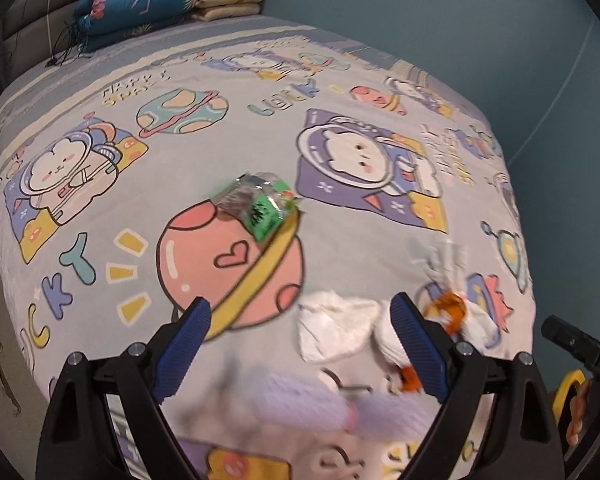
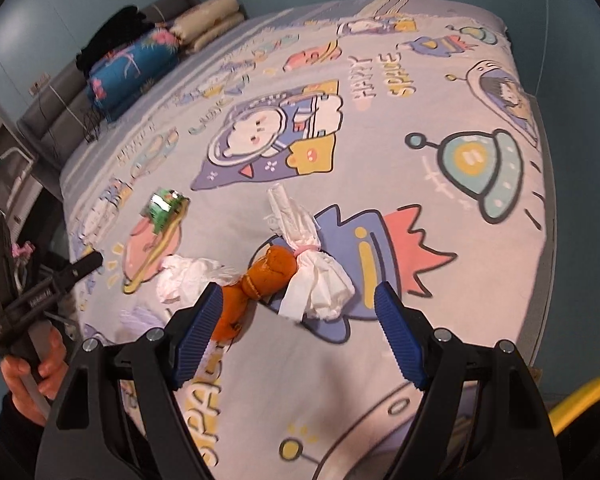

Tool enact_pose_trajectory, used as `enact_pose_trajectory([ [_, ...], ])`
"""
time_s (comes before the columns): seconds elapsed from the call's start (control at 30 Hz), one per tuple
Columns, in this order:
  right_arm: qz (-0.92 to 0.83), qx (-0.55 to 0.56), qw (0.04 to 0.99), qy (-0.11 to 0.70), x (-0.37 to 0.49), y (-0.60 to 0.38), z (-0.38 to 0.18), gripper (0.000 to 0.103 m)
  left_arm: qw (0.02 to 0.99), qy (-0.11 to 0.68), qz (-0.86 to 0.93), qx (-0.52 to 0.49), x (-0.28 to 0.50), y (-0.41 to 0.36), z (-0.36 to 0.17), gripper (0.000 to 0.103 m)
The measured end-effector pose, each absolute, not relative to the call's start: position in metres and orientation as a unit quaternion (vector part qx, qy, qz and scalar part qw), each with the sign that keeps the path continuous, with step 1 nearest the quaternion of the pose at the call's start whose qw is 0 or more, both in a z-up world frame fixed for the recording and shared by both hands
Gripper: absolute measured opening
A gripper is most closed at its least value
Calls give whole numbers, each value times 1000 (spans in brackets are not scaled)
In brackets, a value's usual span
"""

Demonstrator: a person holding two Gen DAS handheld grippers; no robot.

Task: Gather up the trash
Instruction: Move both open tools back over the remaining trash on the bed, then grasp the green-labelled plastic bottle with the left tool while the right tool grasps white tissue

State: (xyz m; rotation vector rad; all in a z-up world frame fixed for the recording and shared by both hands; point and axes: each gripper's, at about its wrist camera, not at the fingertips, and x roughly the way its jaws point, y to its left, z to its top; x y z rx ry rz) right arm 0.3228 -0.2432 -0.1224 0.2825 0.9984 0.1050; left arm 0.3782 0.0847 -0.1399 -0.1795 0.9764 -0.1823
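Trash lies on a bed sheet [image 1: 100, 208] printed with space cartoons. A green foil wrapper [image 1: 260, 204] [image 2: 164, 208] sits on the pink planet print. A crumpled white tissue [image 1: 332, 328] [image 2: 184, 276] lies just ahead of my left gripper [image 1: 300, 306], which is open and holds nothing. Orange peel [image 2: 272, 270] [image 1: 450, 308] lies beside a white tissue tied with a pink band [image 2: 312, 276]. My right gripper [image 2: 300, 292] hovers open over that tissue and peel, with nothing gripped. In the right wrist view the left gripper [image 2: 60, 276] shows at the left, held by a hand [image 2: 32, 368].
Folded blue floral and beige quilts [image 1: 160, 0] [image 2: 140, 56] are stacked at the bed's far end by a grey headboard. A blue wall [image 1: 420, 8] runs along the far side. A yellow rim [image 2: 580, 396] shows below the bed's near corner.
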Motion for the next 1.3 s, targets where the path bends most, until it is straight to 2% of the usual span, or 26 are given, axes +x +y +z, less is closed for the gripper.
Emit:
enact_pose_trajectory([
  [0.7, 30, 48, 851, 522, 422, -204, -181, 73, 858, 504, -55, -76, 494, 87, -199, 86],
  [0.87, 30, 44, 838, 543, 435, -201, -196, 62, 856, 509, -60, -69, 502, 80, -206, 70],
  [0.97, 25, 42, 831, 554, 439, -200, -205, 48, 851, 517, -64, -70, 505, 77, -212, 53],
  [1.0, 23, 42, 830, 556, 439, -200, -206, 41, 848, 521, -64, -70, 506, 77, -214, 43],
  [1.03, 20, 40, 828, 559, 440, -200, -208, 36, 845, 527, -65, -69, 507, 76, -217, 37],
  [1.1, 19, 44, 822, 567, 441, -202, -212, 27, 841, 534, -57, -64, 507, 75, -221, 33],
  [1.17, 19, 56, 817, 574, 441, -205, -214, 23, 842, 532, -59, -66, 506, 75, -219, 29],
  [1.27, 13, 51, 820, 569, 439, -204, -210, 20, 840, 532, -68, -80, 503, 79, -214, 16],
  [1.3, 11, 47, 824, 565, 436, -203, -206, 19, 840, 532, -73, -83, 501, 80, -212, 16],
])
